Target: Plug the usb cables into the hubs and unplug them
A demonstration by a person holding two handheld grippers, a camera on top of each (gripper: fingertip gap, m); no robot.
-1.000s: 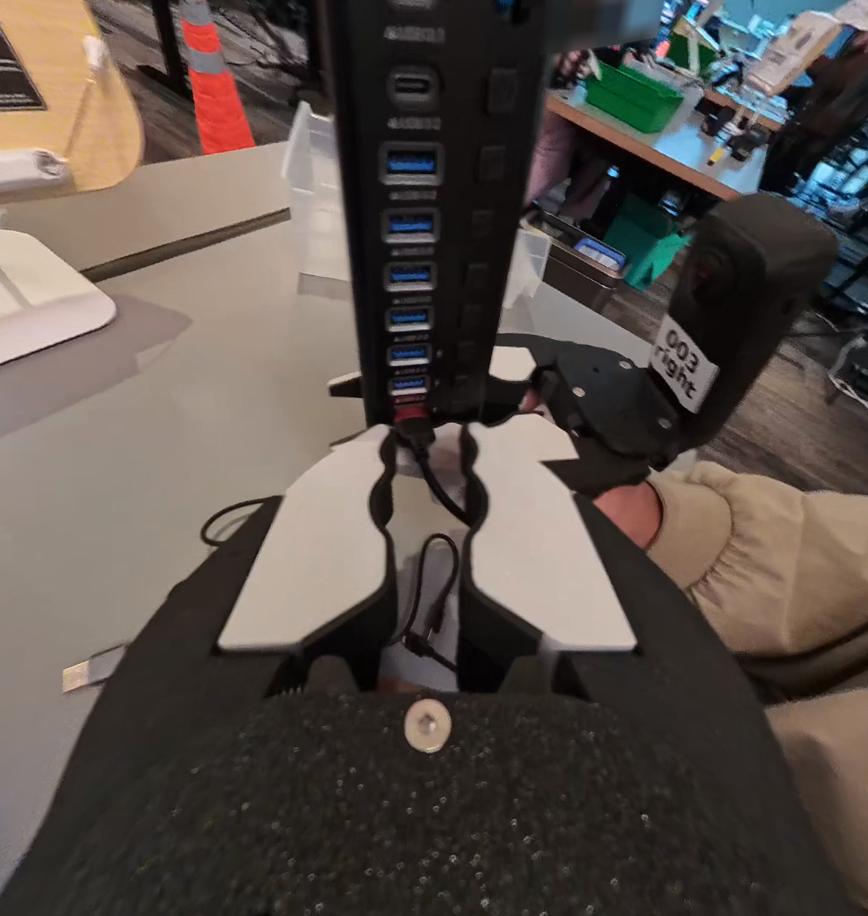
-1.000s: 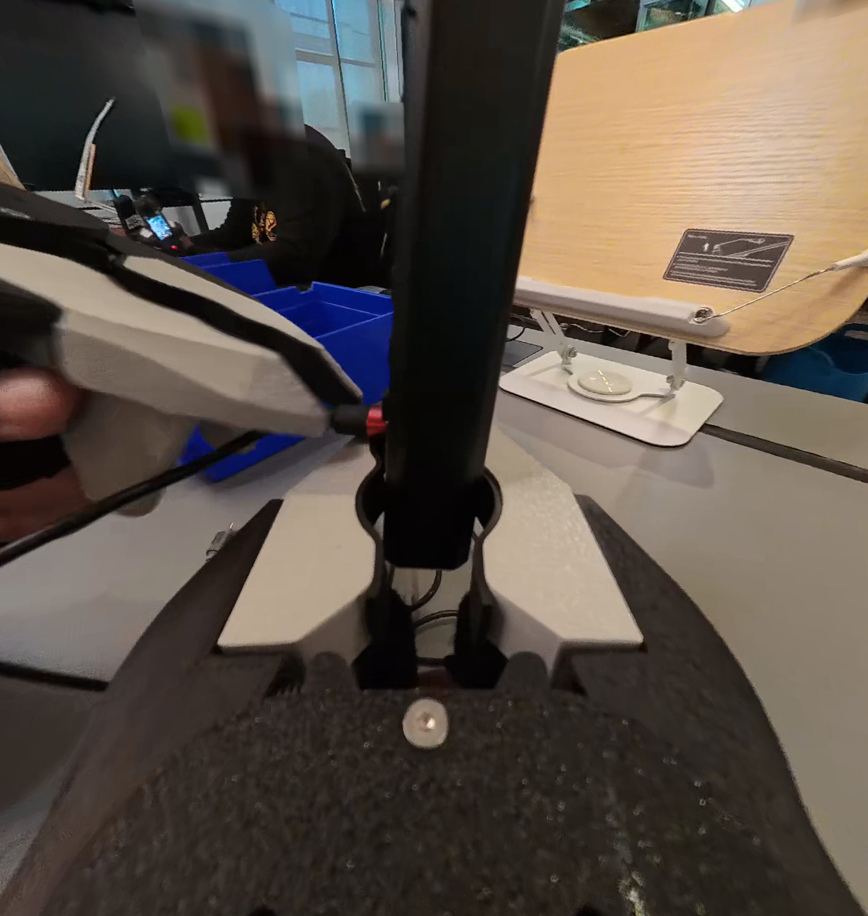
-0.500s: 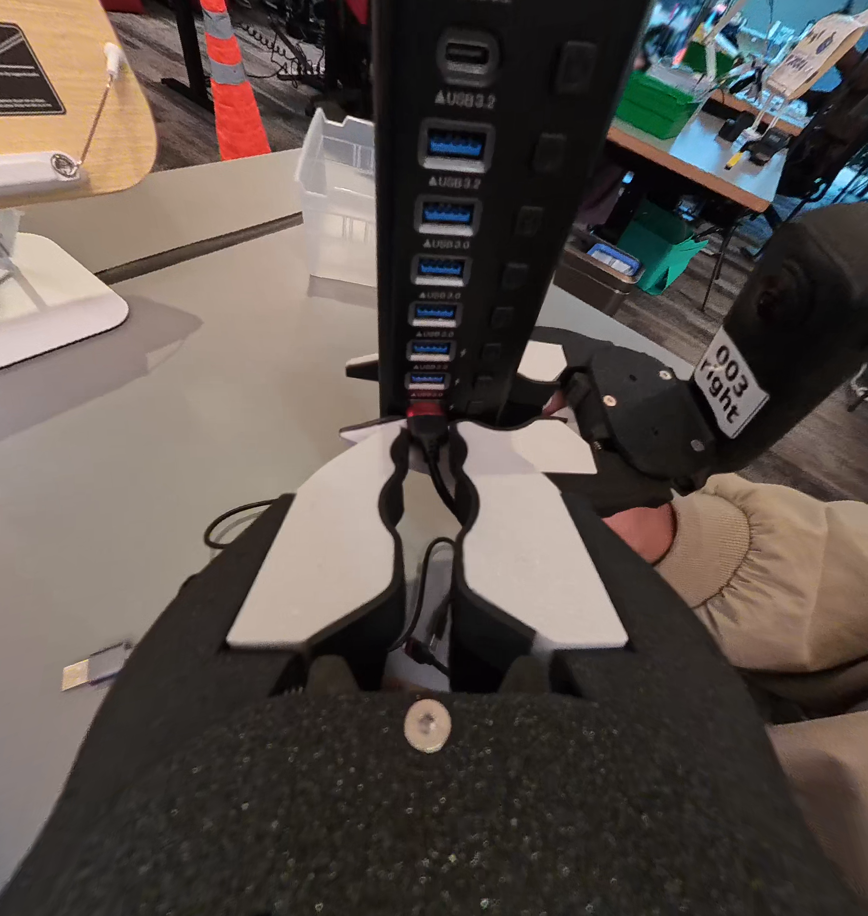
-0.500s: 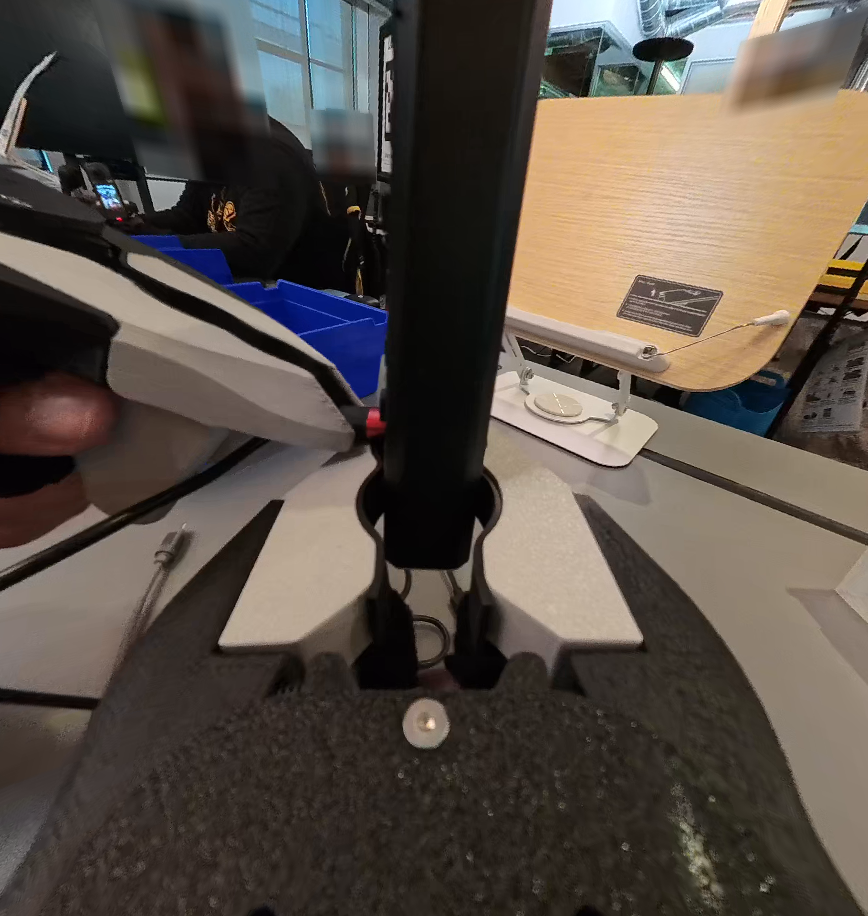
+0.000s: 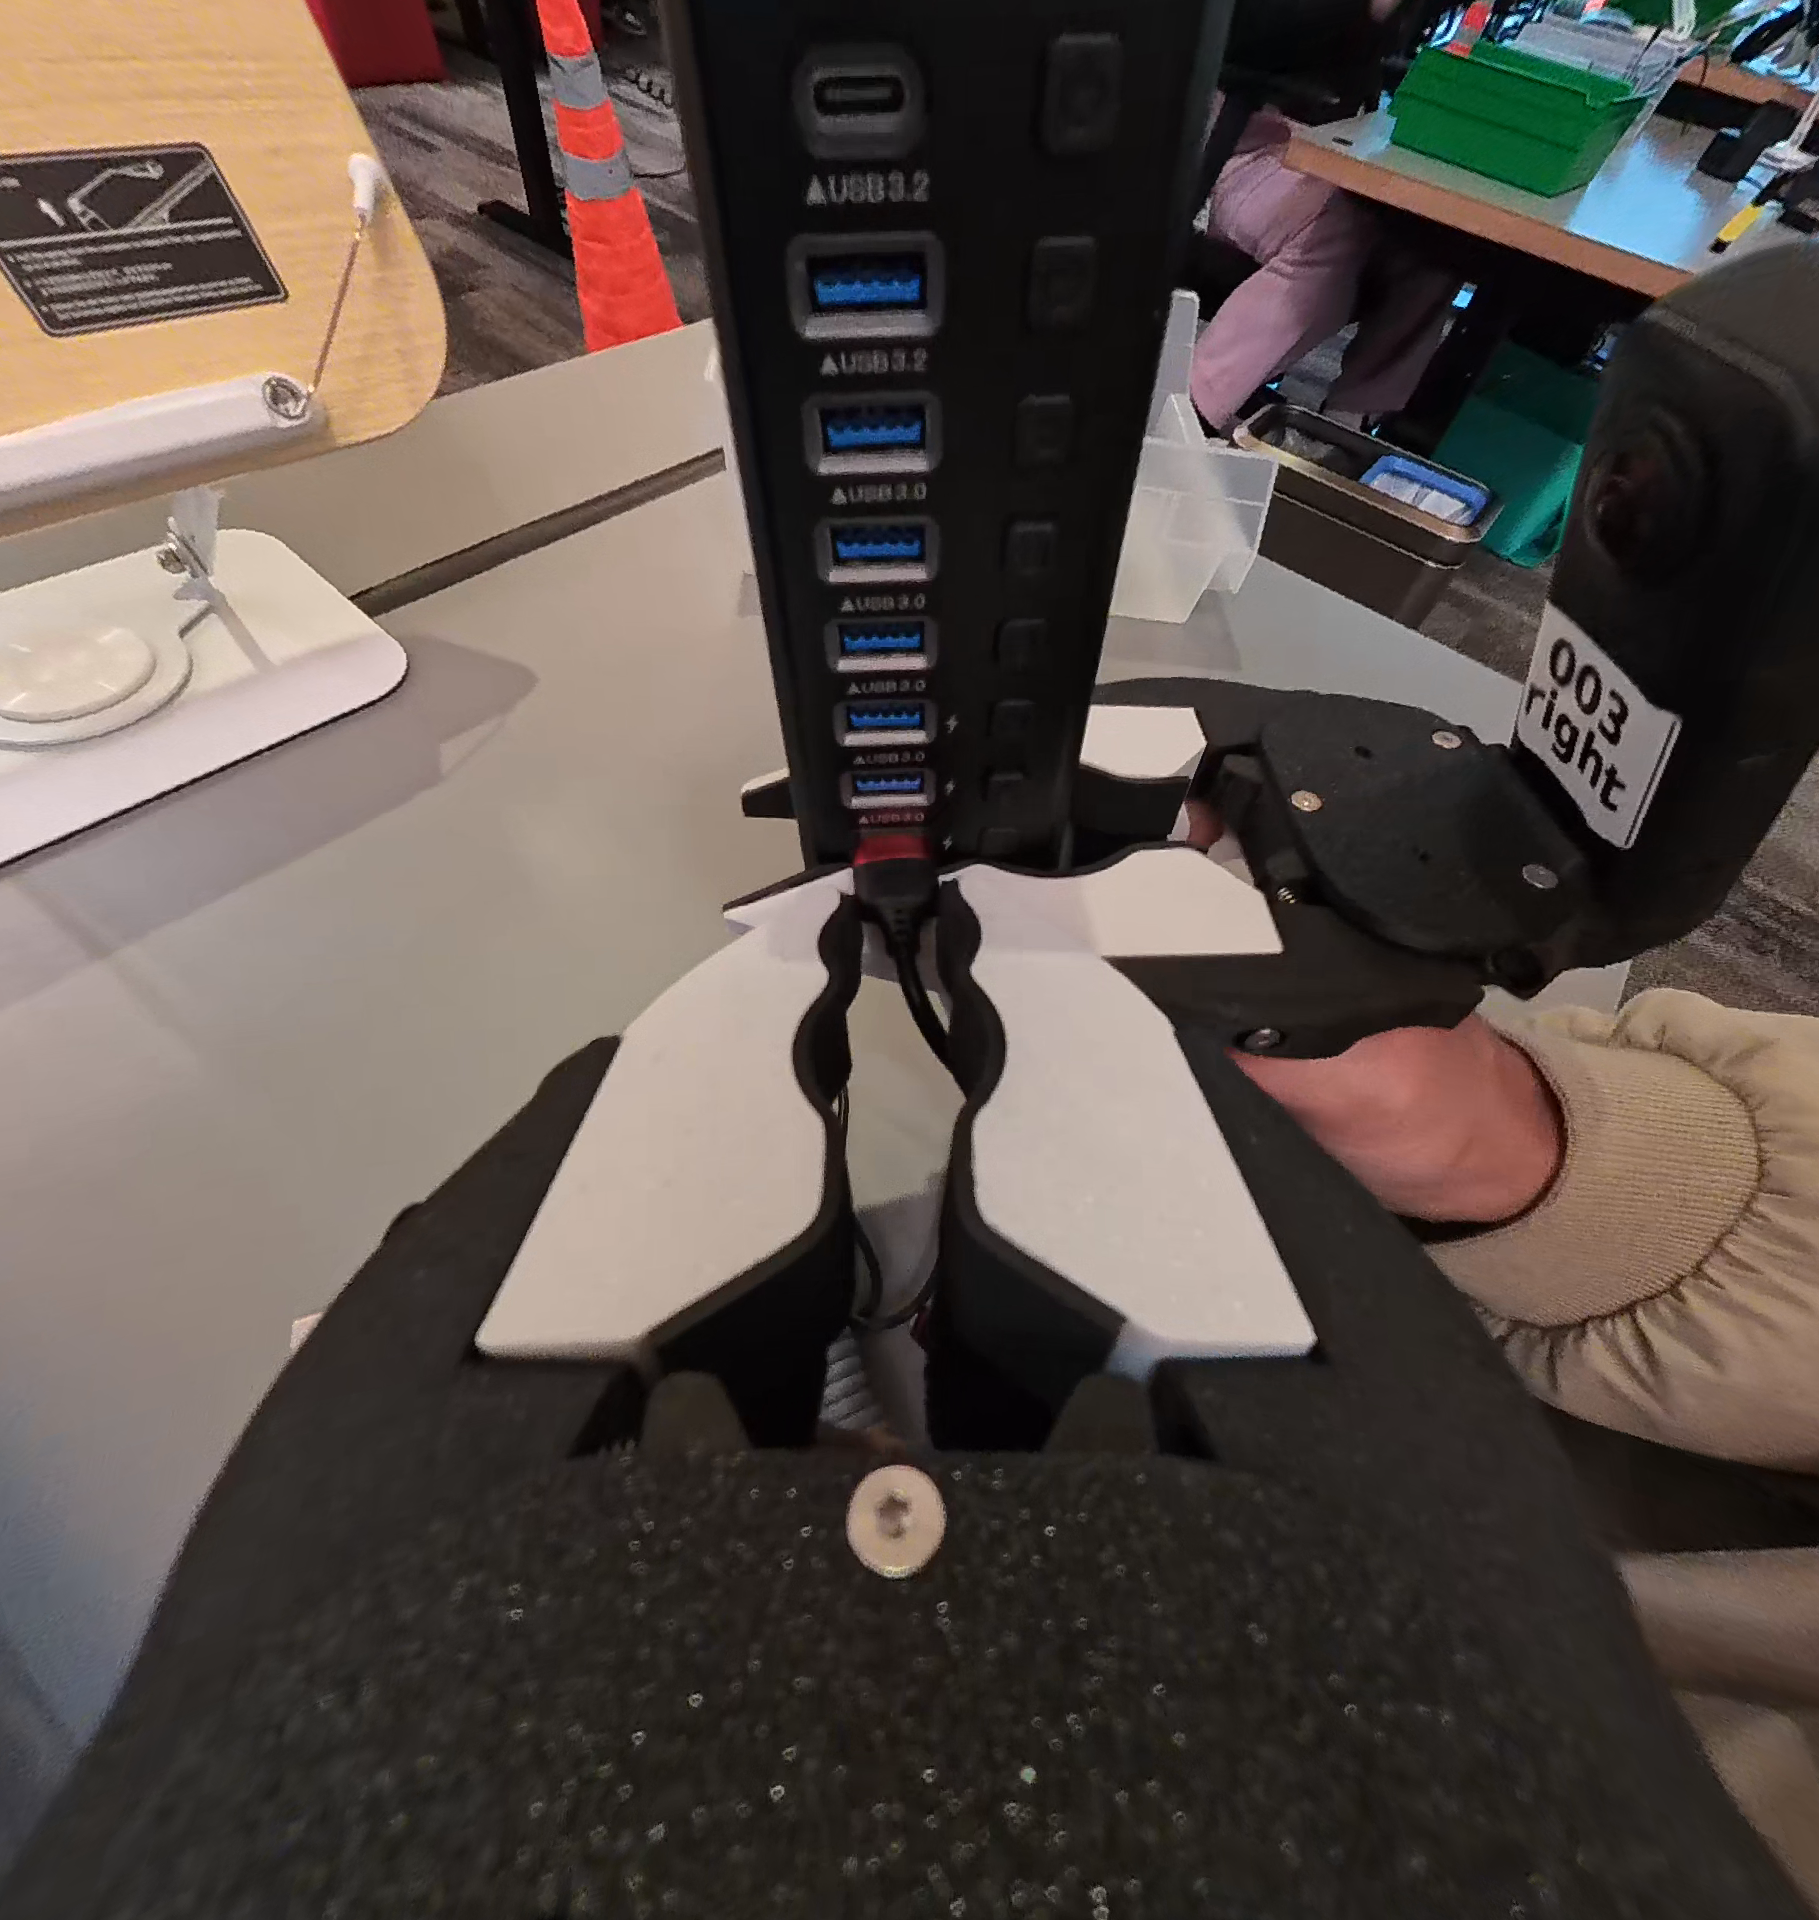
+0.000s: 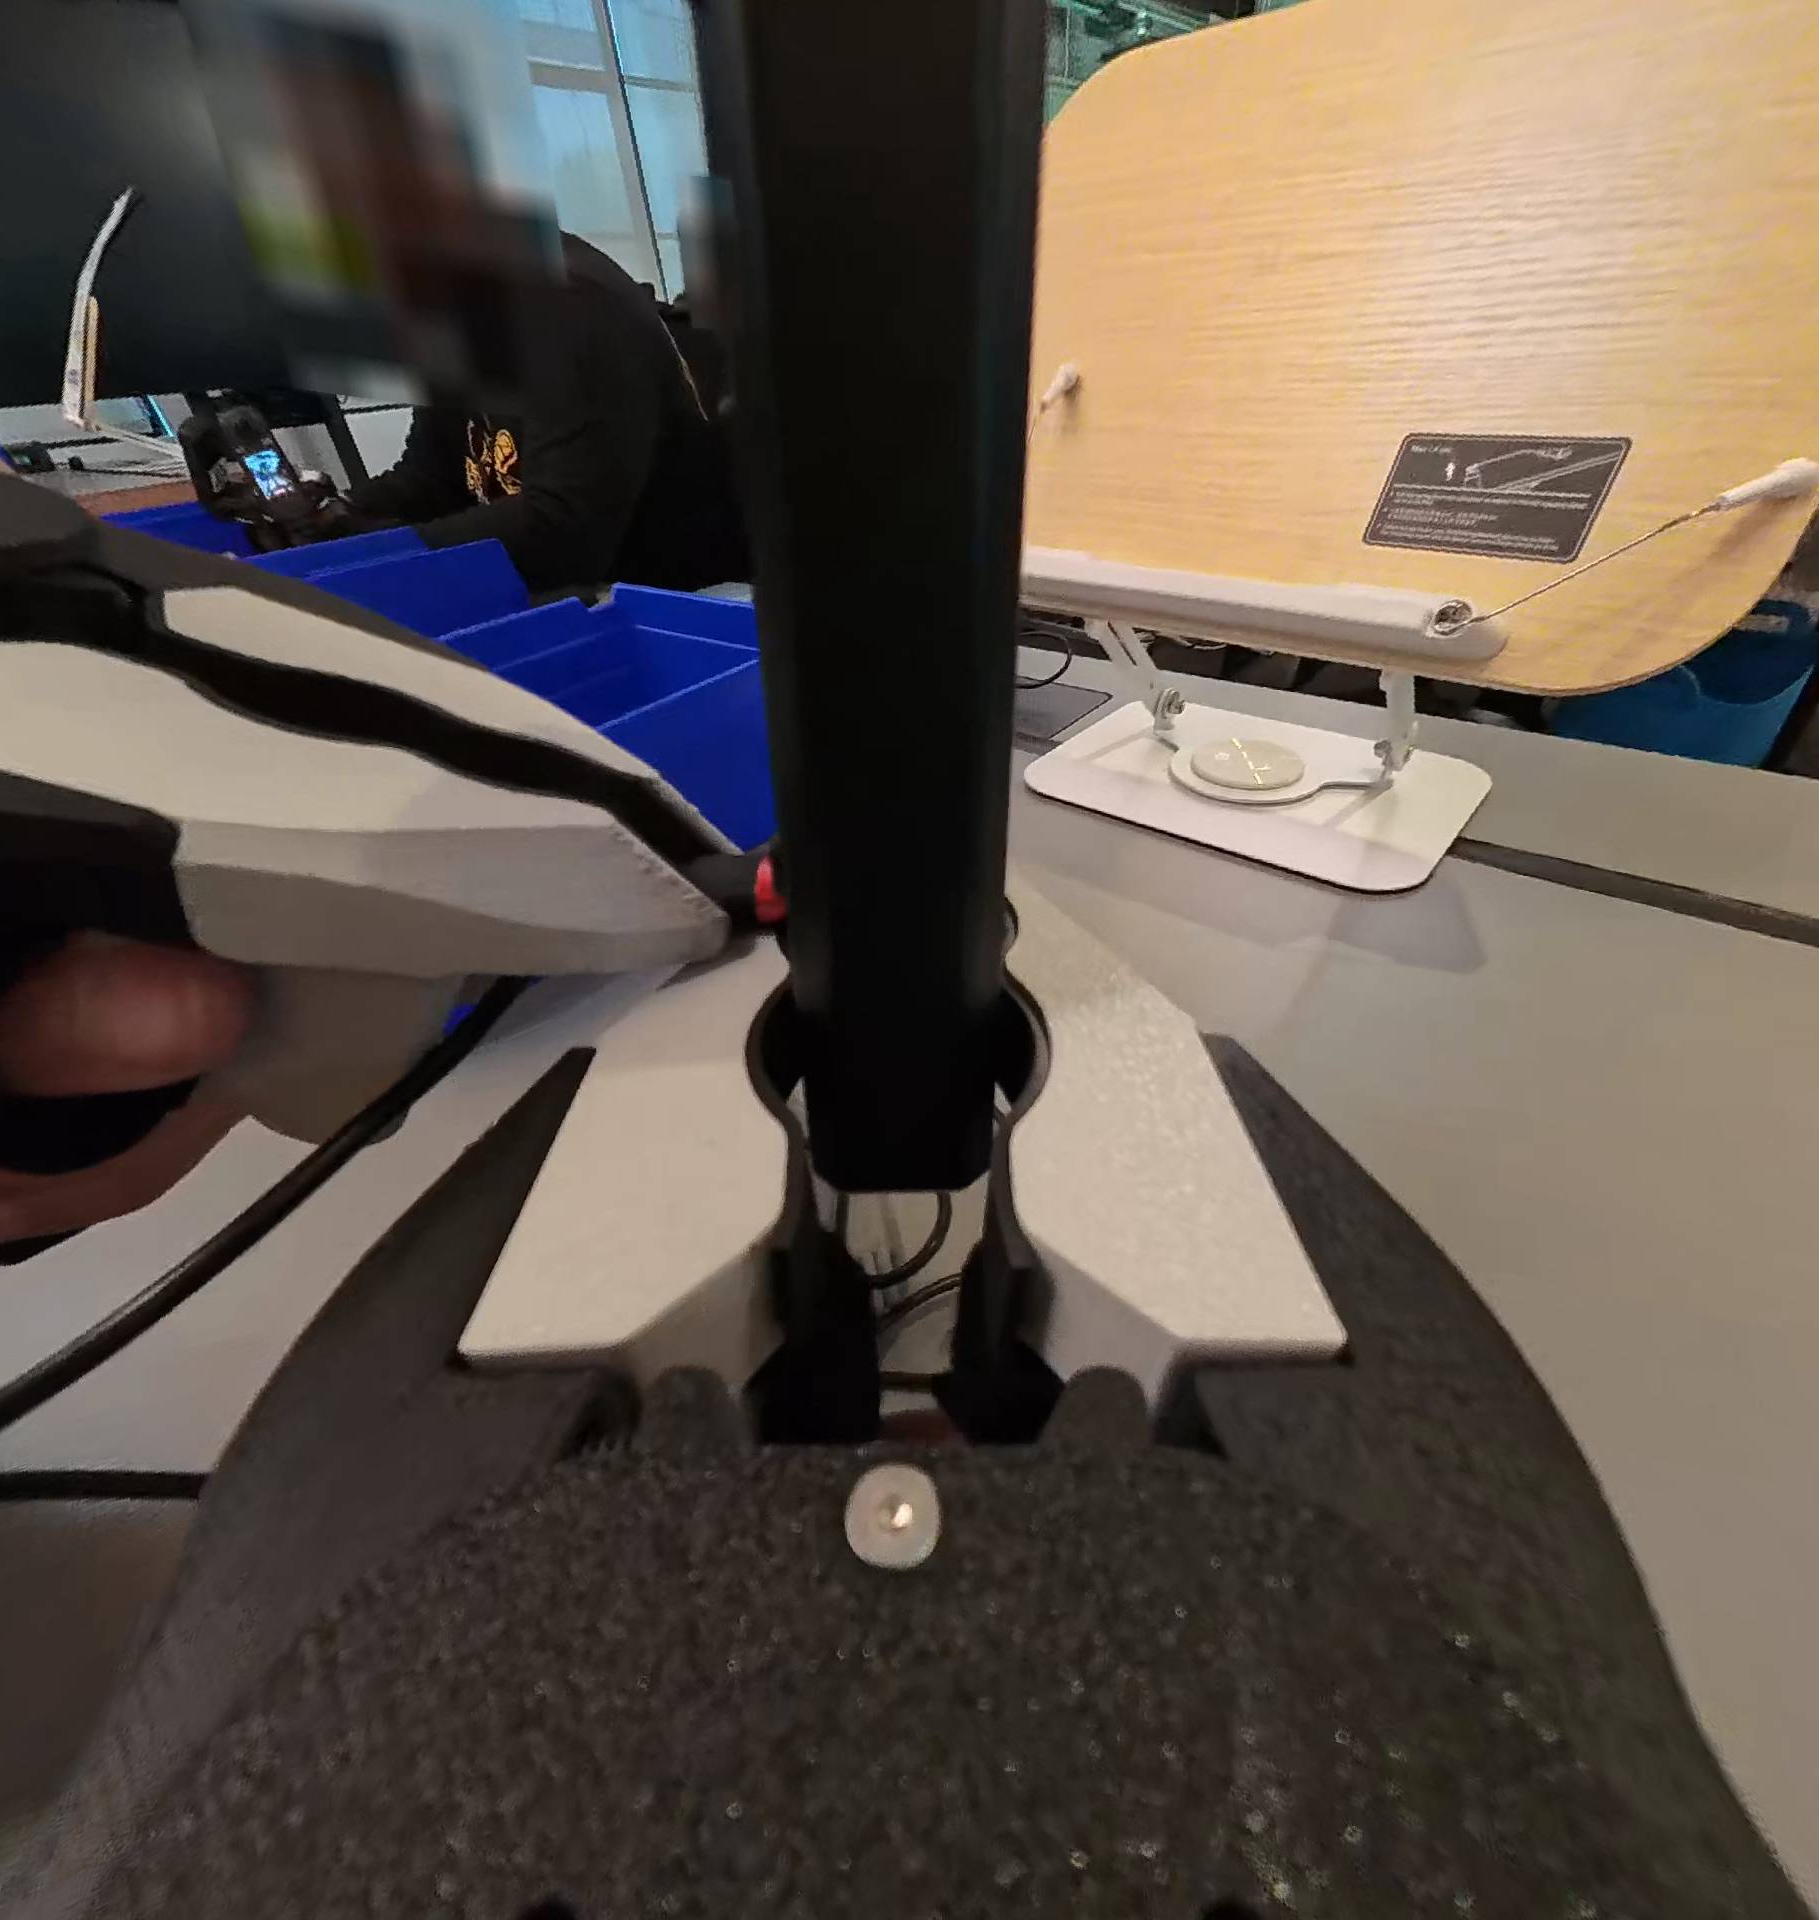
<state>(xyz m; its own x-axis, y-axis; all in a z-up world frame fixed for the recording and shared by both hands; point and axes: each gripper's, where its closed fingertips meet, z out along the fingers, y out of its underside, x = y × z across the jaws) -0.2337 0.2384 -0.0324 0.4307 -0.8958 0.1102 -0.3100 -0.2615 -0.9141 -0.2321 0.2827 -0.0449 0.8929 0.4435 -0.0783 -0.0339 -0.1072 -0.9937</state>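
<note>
A long black USB hub stands upright above the grey table, with a row of blue ports on its face. My right gripper is shut on the hub's lower end; it also shows in the left wrist view. My left gripper is shut on a black USB cable's plug with a red collar, which sits in the hub's lowest port. In the right wrist view the left gripper comes in from the left with the red collar against the hub. The cable runs back between my fingers.
A wooden book stand on a white base stands at the left of the table; it also shows in the right wrist view. A clear plastic bin sits behind the hub. Blue bins and people lie beyond the table.
Both grippers kept their hold on the hub and the plug. The two views swung a little, so the background shifted. The plug stays at the lowest port.
</note>
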